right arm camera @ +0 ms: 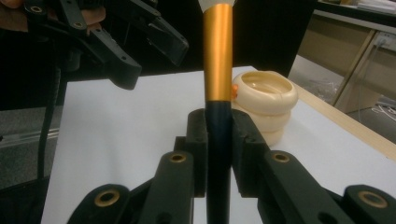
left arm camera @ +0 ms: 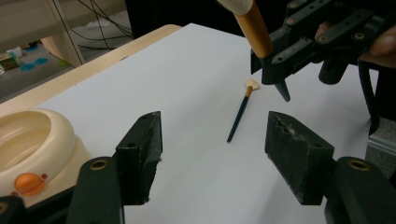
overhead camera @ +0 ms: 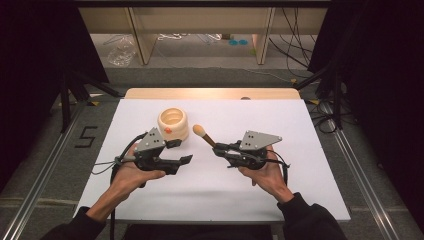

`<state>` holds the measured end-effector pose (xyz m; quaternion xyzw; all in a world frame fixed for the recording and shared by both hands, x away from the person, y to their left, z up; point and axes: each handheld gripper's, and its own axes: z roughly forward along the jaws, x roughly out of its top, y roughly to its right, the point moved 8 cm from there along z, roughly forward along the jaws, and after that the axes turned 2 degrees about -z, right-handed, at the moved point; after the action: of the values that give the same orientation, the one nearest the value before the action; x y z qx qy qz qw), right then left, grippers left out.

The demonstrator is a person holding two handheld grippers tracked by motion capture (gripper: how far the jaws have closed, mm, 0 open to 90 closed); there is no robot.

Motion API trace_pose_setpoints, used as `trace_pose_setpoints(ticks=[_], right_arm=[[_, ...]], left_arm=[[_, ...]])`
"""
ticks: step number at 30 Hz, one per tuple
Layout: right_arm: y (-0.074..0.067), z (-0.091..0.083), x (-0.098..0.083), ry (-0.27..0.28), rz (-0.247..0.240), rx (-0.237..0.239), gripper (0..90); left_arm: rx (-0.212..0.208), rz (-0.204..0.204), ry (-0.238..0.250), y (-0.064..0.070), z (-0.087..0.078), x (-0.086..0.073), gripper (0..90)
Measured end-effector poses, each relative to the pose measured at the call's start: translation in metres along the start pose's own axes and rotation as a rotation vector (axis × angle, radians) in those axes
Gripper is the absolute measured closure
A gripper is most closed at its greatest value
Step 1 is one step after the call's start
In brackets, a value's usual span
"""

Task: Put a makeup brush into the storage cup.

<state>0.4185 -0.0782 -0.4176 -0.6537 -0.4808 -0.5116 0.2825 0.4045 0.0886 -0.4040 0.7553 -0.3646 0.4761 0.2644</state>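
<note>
Brush (overhead camera: 204,135): held by its dark handle in the right gripper (overhead camera: 220,148), above the bench (overhead camera: 310,165); its pale bristle head is pointed up and toward the far left, near the pot. An orange-gold ferrule (right arm camera: 218,56) is seen above the fingers (right arm camera: 198,140) in the right gripper view.
Right gripper: fingers closed tight on the brush handle, one on each side.
Left gripper (overhead camera: 181,151): fingers (left arm camera: 140,156) held apart, with nothing between them but bare bench; just beside the pot.
Pot (overhead camera: 173,123): cream, ringed, stood upright on the bench toward the far left, with an orange knob (left arm camera: 29,183) on its side. Its mouth is open; nothing can be made out inside.
Small brush (left arm camera: 240,111): dark-handled, with a pale fan tip, lying flat on the bench in the left gripper view, apart from both grippers.
</note>
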Motion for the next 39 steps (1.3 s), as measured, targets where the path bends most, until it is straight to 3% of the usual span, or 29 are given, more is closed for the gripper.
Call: trace_pose_setpoints(ticks=[12, 20, 31, 39], right_arm=[[-0.013, 0.007, 0.004, 0.035, 0.005, 0.032, 79.7], [-0.020, 0.012, 0.003, 0.030, -0.010, 0.060, 79.7], [-0.027, 0.018, 0.002, 0.041, -0.022, 0.082, 79.7], [-0.032, 0.021, 0.003, 0.048, -0.020, 0.100, 79.7]], left_arm=[[-0.027, 0.005, 0.037, 0.009, 0.003, 0.009, 37.8], [-0.050, 0.011, 0.047, 0.014, 0.003, 0.012, 40.6], [-0.102, 0.006, 0.061, 0.023, 0.004, 0.015, 48.9], [-0.133, 0.008, 0.085, 0.028, 0.003, 0.019, 60.7]])
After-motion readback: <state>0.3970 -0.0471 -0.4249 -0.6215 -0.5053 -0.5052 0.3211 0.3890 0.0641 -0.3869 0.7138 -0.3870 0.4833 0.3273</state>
